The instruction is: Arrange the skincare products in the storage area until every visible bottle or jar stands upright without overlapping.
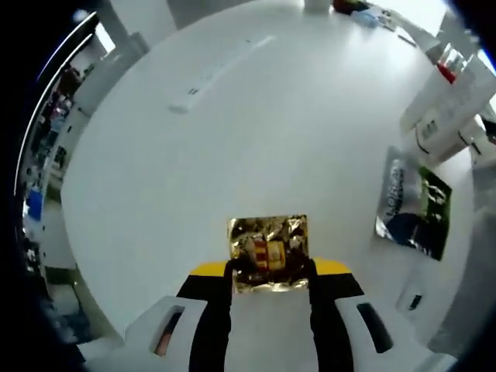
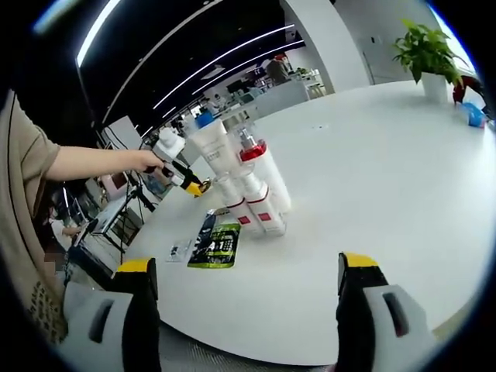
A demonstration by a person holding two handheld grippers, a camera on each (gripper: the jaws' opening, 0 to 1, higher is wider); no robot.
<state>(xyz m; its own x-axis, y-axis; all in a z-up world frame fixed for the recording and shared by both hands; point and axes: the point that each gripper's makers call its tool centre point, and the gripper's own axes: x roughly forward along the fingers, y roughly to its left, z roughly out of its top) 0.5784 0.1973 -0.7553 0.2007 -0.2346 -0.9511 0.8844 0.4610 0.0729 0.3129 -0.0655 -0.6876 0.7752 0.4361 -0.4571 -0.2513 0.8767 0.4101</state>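
Note:
A crinkled gold foil sachet sits between the yellow-tipped jaws of my left gripper, which is shut on it just above the white table. In the right gripper view the same gripper is held out in a person's hand, left of a tight cluster of white bottles and tubes, one with a red collar. These bottles stand at the far right in the left gripper view. My right gripper is wide open over the table edge with nothing between its jaws.
A black-and-green sachet lies flat in front of the bottles, with a small white packet beside it. A long white strip lies further off. A potted plant and a blue item stand at the table's far side.

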